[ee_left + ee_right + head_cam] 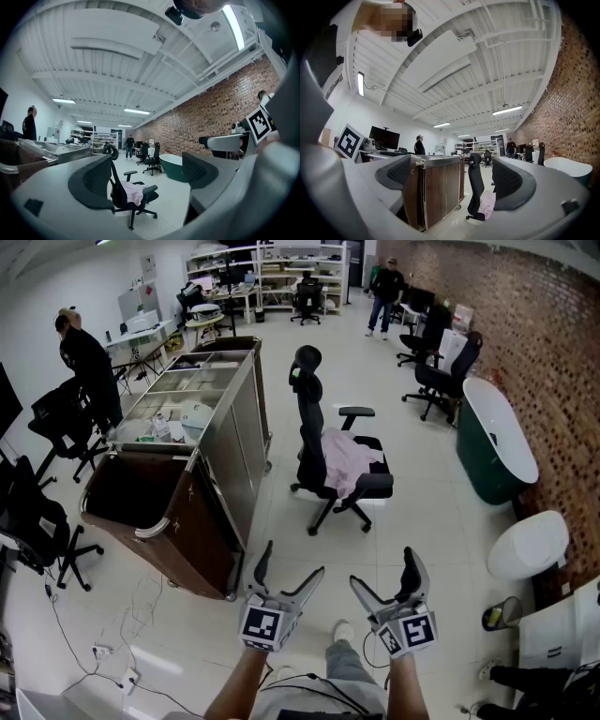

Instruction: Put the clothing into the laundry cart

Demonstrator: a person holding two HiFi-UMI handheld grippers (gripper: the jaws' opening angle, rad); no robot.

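Observation:
A pale pink garment (pixel 349 459) lies draped over the seat of a black office chair (pixel 323 442) in the middle of the floor; it also shows in the left gripper view (pixel 135 192) and the right gripper view (pixel 489 205). The brown laundry cart (pixel 183 479) stands left of the chair, its dark bag compartment (pixel 127 491) open at the near end. My left gripper (pixel 289 570) and right gripper (pixel 384 576) hang low in front of me, well short of the chair. Both stand open with nothing between their jaws.
A green-and-white bathtub (pixel 497 442) and a white basin (pixel 527 545) line the brick wall on the right. Black office chairs (pixel 37 521) stand at the left, with cables (pixel 103 643) on the floor. A person in black (pixel 89 367) stands beyond the cart; another (pixel 384 296) is far back.

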